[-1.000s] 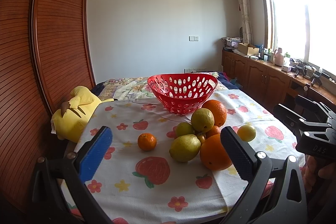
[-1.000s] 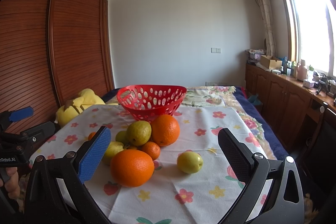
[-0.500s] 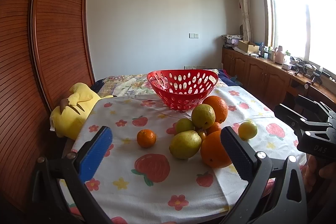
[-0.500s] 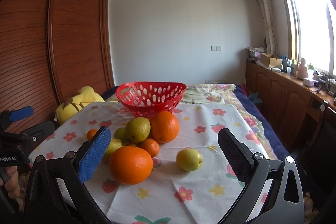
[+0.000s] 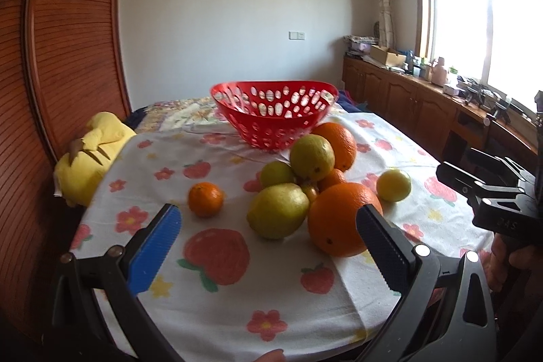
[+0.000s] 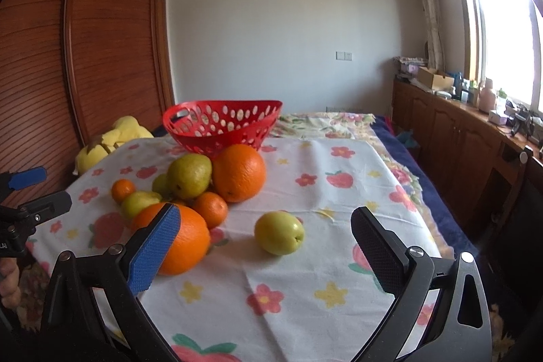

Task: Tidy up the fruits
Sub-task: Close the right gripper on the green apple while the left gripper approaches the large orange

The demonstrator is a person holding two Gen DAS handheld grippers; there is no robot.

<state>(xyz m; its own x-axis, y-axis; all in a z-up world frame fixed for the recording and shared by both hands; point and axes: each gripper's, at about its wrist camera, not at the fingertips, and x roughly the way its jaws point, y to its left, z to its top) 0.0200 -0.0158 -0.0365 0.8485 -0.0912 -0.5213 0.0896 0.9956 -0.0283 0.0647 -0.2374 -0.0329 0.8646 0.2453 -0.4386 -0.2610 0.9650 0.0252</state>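
Observation:
A red perforated basket (image 5: 273, 116) (image 6: 220, 128) stands empty at the far side of the flowered tablecloth (image 5: 237, 294). In front of it lies a pile of oranges (image 5: 342, 217) (image 6: 237, 172), yellow-green pears (image 5: 278, 209) (image 6: 188, 175) and small mandarins (image 5: 205, 199). A small yellow fruit (image 6: 279, 232) (image 5: 393, 185) lies apart on the right. My left gripper (image 5: 268, 236) is open and empty, just short of the pile. My right gripper (image 6: 266, 246) is open and empty, with the yellow fruit between its fingers' line of sight.
A yellow plush toy (image 5: 90, 155) lies at the table's left edge by a wooden wardrobe (image 5: 68, 56). A wooden cabinet (image 6: 458, 131) with clutter runs under the window on the right. A bed with a floral cover (image 6: 332, 121) lies behind the table.
Both grippers have moved forward and lower toward the fruit pile; the fruits look larger. Both stay open. Nothing on the table has moved.

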